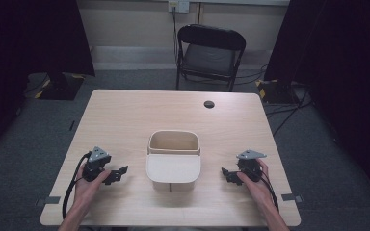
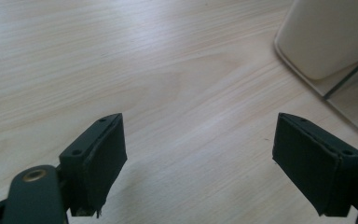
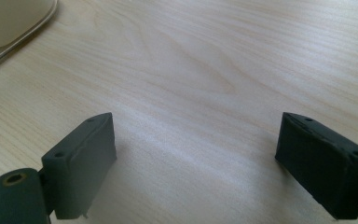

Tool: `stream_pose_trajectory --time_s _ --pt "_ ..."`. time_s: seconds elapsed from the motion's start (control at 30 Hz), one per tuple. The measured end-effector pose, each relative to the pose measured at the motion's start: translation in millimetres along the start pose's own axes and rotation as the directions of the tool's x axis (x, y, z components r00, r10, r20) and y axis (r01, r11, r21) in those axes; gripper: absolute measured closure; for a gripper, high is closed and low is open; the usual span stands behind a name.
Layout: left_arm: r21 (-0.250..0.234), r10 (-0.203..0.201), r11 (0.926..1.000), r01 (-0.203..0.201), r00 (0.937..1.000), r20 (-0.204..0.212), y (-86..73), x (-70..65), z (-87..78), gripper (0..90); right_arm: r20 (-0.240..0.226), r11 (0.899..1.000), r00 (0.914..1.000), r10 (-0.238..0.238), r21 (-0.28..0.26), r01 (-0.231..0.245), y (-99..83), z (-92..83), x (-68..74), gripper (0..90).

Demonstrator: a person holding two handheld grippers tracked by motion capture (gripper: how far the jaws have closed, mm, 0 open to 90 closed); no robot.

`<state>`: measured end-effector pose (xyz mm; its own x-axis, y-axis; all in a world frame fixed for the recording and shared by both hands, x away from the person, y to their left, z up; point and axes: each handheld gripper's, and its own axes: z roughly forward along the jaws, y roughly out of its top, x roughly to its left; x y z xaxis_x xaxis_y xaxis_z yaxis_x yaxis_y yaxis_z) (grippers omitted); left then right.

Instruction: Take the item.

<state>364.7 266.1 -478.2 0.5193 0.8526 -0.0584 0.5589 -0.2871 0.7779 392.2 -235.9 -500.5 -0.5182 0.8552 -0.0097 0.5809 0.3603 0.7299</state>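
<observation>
Bin stands on table, near its middle, toward the person's edge. Left gripper rests on the table left of the bin, right gripper right of it, both apart from it. Chair stands behind the bin, beyond the table's far edge.

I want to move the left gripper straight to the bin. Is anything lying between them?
No. In the high view, bare table separates the left gripper from the bin. The left gripper view agrees: wood runs up to the bin's side.
</observation>
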Motion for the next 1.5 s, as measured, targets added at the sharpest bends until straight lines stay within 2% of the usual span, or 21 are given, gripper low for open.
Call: stream_pose_trajectory --time_s 0.27,0.3,0.53,0.63,0.67,0.73,0.8,0.93,1.0,1.13,1.17,1.27,1.3,1.5 --pt "-0.023 0.047 0.9987 -0.046 0.9982 0.039 4.5 -9.9 -3.5 17.3 0.0 1.0 1.0 -0.001 0.0 0.001 0.0 0.0 0.0 11.3" --pt "-0.04 0.041 0.9985 -0.038 0.9971 0.064 6.1 -12.6 -4.5 17.3 0.0 1.0 1.0 -0.001 0.0 0.001 0.0 0.0 0.0 11.3" --pt "-0.065 0.054 0.9968 -0.047 0.9921 0.113 9.6 -20.1 -7.9 17.8 0.0 1.0 1.0 -0.001 0.0 0.001 0.0 0.0 -0.1 11.3" --pt "-0.085 0.064 0.995 -0.052 0.9881 0.14 12.3 -26.7 -9.2 17.9 0.0 1.0 1.0 0.0 0.0 0.0 0.0 0.0 0.0 11.3" --pt "-0.089 0.078 0.9938 -0.066 0.9868 0.141 13.1 -28.0 -9.4 18.0 0.0 1.0 1.0 0.0 0.0 0.0 0.0 0.0 0.1 11.3" --pt "-0.089 0.082 0.9936 -0.07 0.9858 0.146 13.7 -30.2 -9.5 18.7 0.0 1.0 1.0 0.0 0.0 0.0 0.0 0.0 0.0 11.3" --pt "-0.091 0.096 0.9925 -0.081 0.9817 0.165 15.7 -35.5 -10.0 19.1 0.001 1.0 1.0 0.0 0.0 0.0 0.0 0.0 0.0 11.3" --pt "-0.112 0.1 0.9905 -0.08 0.9766 0.19 17.9 -42.4 -10.8 19.7 0.0 1.0 1.0 0.0 0.0 0.0 0.0 0.0 0.0 11.3" --pt "-0.116 0.115 0.989 -0.092 0.9718 0.206 19.2 -45.5 -11.9 19.8 -0.001 1.0 1.0 -0.001 0.0 0.001 0.0 0.0 -0.1 11.3" --pt "-0.136 0.134 0.9849 -0.108 0.9688 0.208 20.0 -51.8 -11.8 21.2 0.0 1.0 1.0 0.0 0.0 0.0 0.0 0.0 0.0 11.3" --pt "-0.142 0.149 0.9828 -0.119 0.9629 0.225 21.0 -54.6 -11.7 21.2 0.0 1.0 1.0 0.0 0.0 0.0 0.0 0.0 0.0 11.3" --pt "-0.143 0.159 0.9814 -0.129 0.9596 0.232 21.4 -58.0 -11.2 21.2 -0.001 1.0 1.0 -0.001 -0.001 0.001 0.0 0.0 -0.1 11.3" --pt "-0.135 0.172 0.9806 -0.141 0.954 0.246 22.0 -61.5 -10.5 21.1 -0.001 1.0 1.0 -0.001 0.0 0.001 0.0 0.0 -0.1 11.3" --pt "-0.127 0.175 0.9809 -0.147 0.9543 0.242 22.5 -62.4 -11.8 20.5 0.0 1.0 1.0 -0.001 0.0 0.001 0.0 0.0 0.0 11.2"
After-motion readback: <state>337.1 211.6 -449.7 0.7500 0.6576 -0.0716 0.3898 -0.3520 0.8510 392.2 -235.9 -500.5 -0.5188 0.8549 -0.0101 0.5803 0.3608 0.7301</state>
